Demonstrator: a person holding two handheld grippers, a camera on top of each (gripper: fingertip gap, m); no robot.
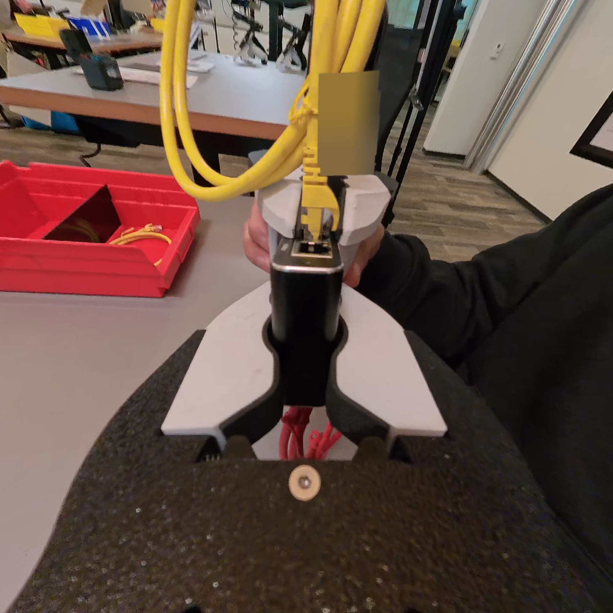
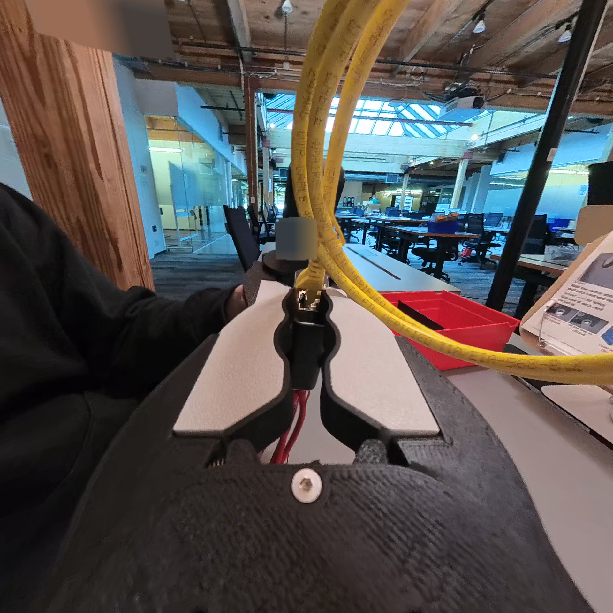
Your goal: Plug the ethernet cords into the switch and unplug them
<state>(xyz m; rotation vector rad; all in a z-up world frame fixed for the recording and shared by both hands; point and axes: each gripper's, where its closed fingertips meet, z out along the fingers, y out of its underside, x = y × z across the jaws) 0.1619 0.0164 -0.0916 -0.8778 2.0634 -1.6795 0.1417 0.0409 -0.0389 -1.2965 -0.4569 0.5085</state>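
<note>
Left claw (image 1: pixel 306 298) is clamping the black switch (image 1: pixel 305 348) as right claw (image 1: pixel 320 219), pinching the yellow ethernet plug (image 1: pixel 315 195) at 12 o'clock, is needing a straight, square push.

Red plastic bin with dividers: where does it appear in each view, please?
Left wrist view: red plastic bin, left edge, mid-height.
Right wrist view: the bin, right of centre, mid-height.
Shared landmark: yellow ethernet plug at the black switch's port, near centre in both.
</note>
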